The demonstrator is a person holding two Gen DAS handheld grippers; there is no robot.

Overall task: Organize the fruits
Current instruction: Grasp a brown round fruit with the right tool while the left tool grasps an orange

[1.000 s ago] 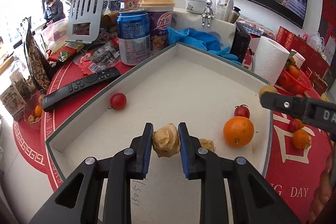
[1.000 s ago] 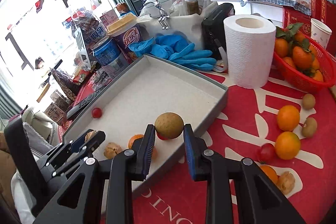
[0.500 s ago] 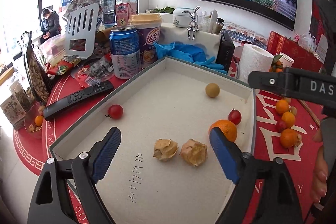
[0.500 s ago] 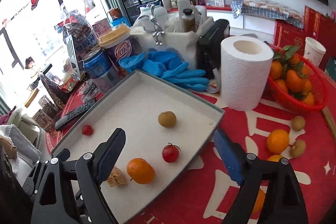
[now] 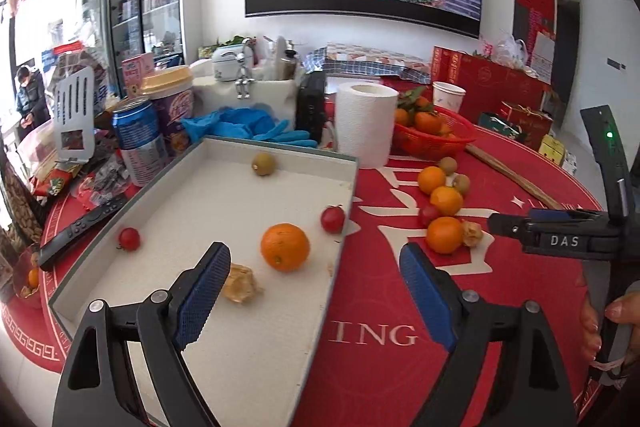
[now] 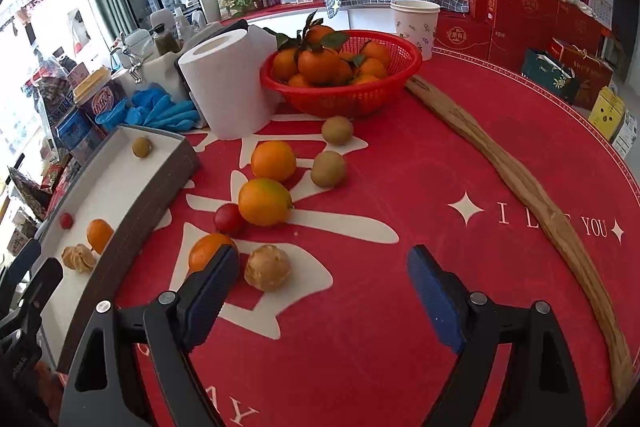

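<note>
Papery husk fruit point(image 5: 239, 283) and brown longan point(image 5: 264, 163) now lie released in tray point(image 5: 280, 339); left claw point(image 5: 316, 301) and right claw point(image 6: 326, 297) both spread empty, swinging toward loose desk point(image 6: 400, 307) fruit.

A round table with a red cloth point(image 6: 460, 155) carries everything. Ahead-left of the right claw point(image 6: 324, 291) sits the grey tray point(image 6: 160, 187); straight ahead lie loose oranges point(image 6: 273, 161), beyond them a red basket point(image 6: 360, 95) and paper roll point(image 6: 224, 87).

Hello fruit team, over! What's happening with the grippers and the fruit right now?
Left gripper open, empty. Right gripper open, empty, near husked fruit on red mat. Tray holds six fruits. Nothing blocking.
</note>
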